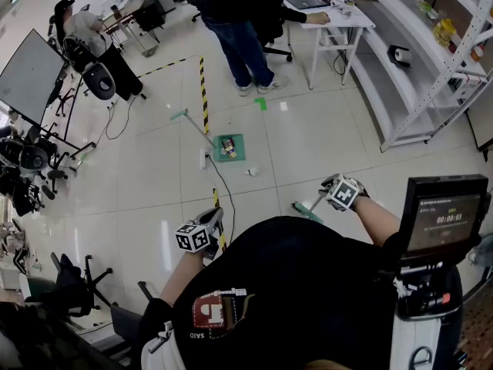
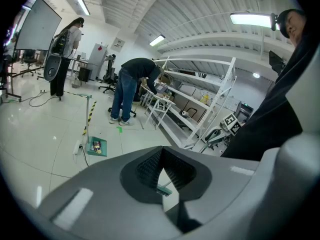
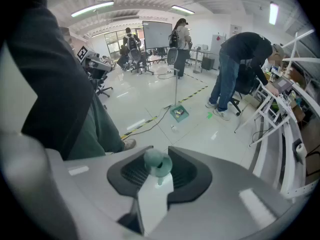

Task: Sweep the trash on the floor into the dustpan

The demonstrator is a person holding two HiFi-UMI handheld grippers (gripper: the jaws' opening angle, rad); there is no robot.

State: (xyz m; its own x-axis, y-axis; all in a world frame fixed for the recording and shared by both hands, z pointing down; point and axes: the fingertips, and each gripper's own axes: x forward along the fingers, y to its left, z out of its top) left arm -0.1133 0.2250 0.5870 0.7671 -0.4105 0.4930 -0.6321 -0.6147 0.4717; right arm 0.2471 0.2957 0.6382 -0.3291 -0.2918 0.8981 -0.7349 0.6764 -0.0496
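Observation:
A green dustpan point(image 1: 229, 147) stands on the floor ahead, with trash in it and its long handle point(image 1: 192, 126) leaning up and to the left. One small white scrap point(image 1: 252, 171) lies just in front of it. My right gripper point(image 1: 333, 187) is shut on the handle of a green broom, whose head point(image 1: 306, 210) rests on the floor near my feet. In the right gripper view the handle's round end point(image 3: 158, 164) sits between the jaws. My left gripper point(image 1: 212, 220) is shut and holds nothing. The dustpan point(image 2: 97, 147) lies far ahead of it.
A white power strip point(image 1: 204, 158) and its black cable lie beside the dustpan, along yellow-black floor tape point(image 1: 204, 91). A person point(image 1: 239, 21) stands at a white table point(image 1: 339, 21). Metal shelving point(image 1: 431, 68) runs along the right. Office chairs and equipment crowd the left.

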